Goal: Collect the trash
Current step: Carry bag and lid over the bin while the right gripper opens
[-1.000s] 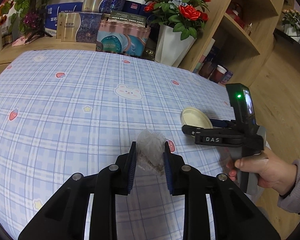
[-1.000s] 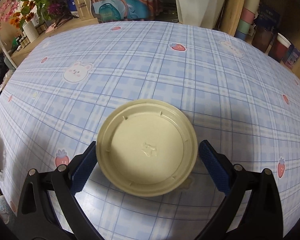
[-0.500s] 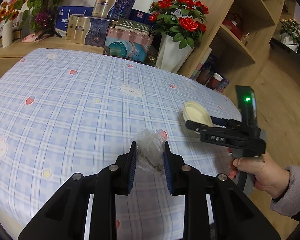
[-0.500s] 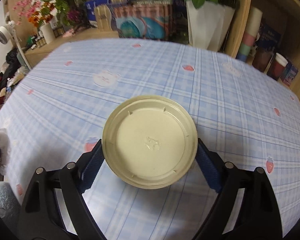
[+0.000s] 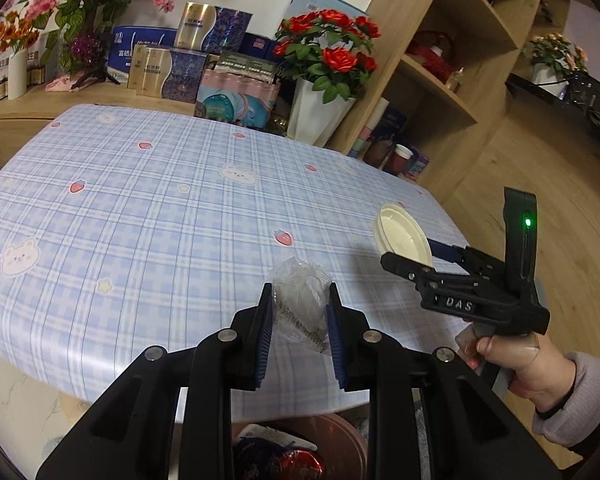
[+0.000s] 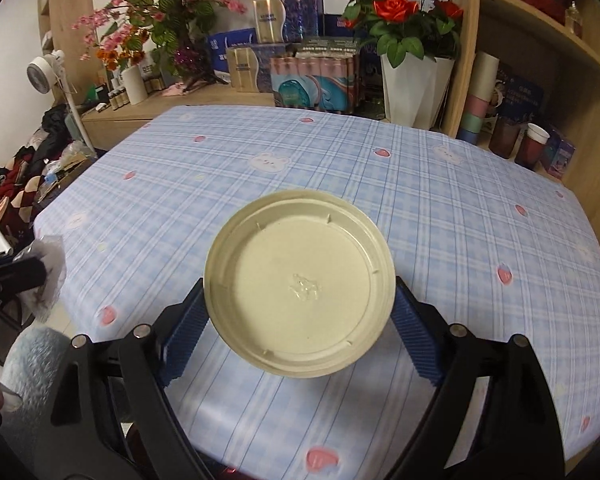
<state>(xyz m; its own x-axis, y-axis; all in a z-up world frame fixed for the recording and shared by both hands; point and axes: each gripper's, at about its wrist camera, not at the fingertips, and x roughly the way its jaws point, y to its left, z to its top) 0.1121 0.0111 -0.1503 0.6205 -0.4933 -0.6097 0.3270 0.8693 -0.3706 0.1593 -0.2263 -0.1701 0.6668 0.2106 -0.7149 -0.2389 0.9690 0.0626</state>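
Nearest, left gripper [image 5: 299, 320] pinching a crumpled clear wrapper [image 5: 300, 300] above the table's edge; right gripper [image 6: 299, 340], having just closed in, clamped on a cream plastic lid [image 6: 299, 294] over the checked tablecloth [image 6: 440, 200]; beyond, red roses [image 6: 396, 8].

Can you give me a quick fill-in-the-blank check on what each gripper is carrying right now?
1. The left gripper is clamped on a crumpled clear plastic ____.
2. The right gripper holds a round cream-coloured ____ by its rim.
3. The tablecloth is printed with bears, stars and ____.
4. Below the table edge, under the left gripper, stands a reddish-brown ____ with trash in it.

Missing words: wrapper; lid; strawberries; bin
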